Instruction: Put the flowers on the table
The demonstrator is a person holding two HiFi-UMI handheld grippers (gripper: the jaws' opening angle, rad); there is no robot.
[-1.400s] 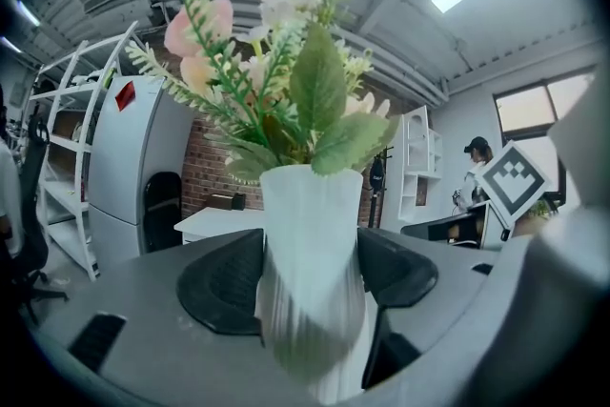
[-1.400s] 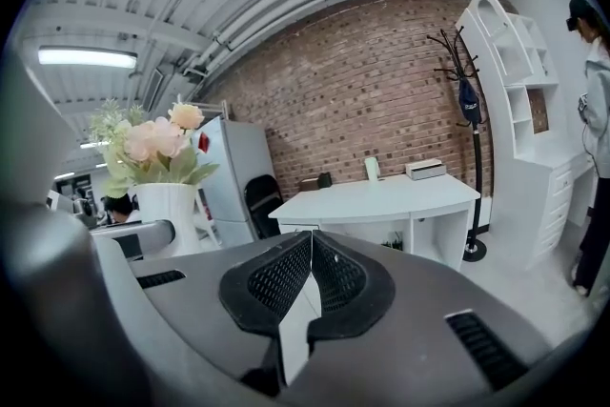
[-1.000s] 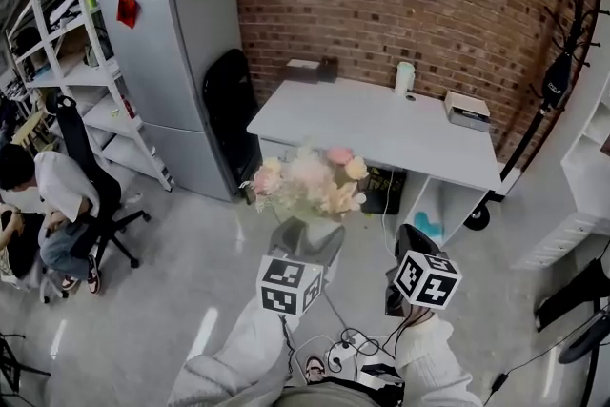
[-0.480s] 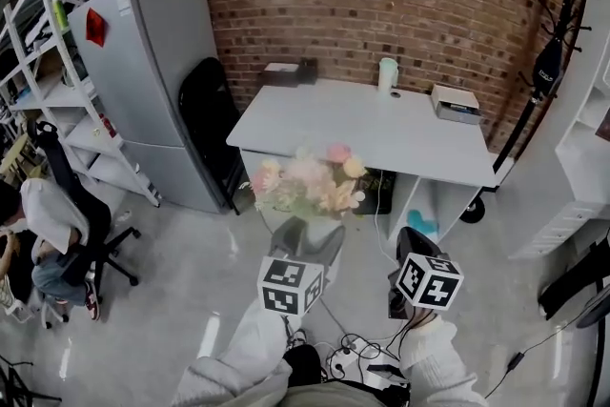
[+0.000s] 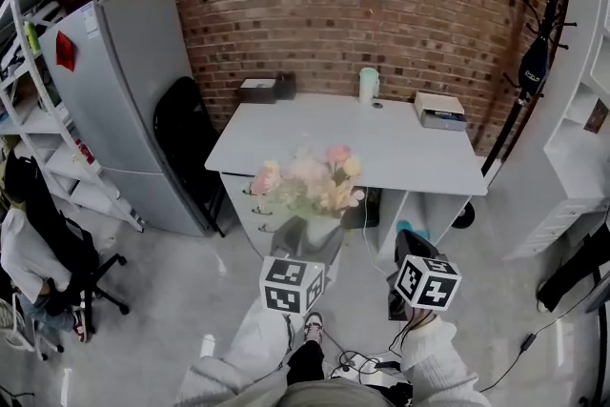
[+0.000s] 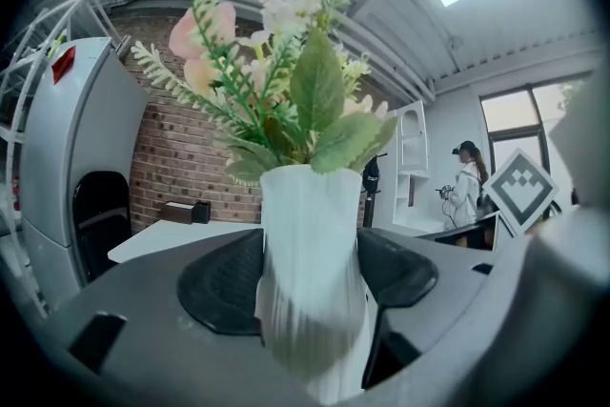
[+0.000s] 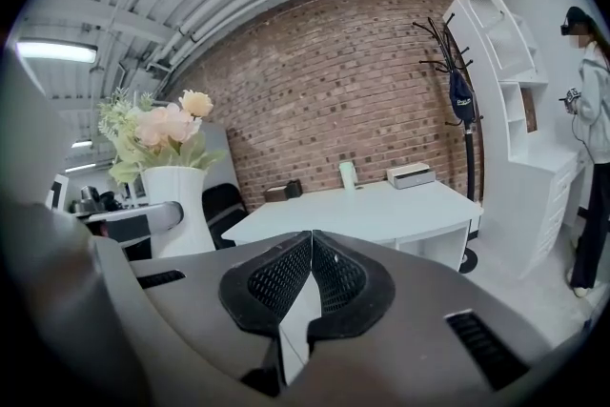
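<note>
The left claw is clamped on the white vase of flowers, with the desk at twelve o'clock beyond them. The right claw is pressed together, empty.

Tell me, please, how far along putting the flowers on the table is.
Done: the left gripper is shut on the vase of flowers. In hand: it hangs over the floor, short of the table. Left: setting it on the table and releasing. The right gripper is shut, empty.
</note>
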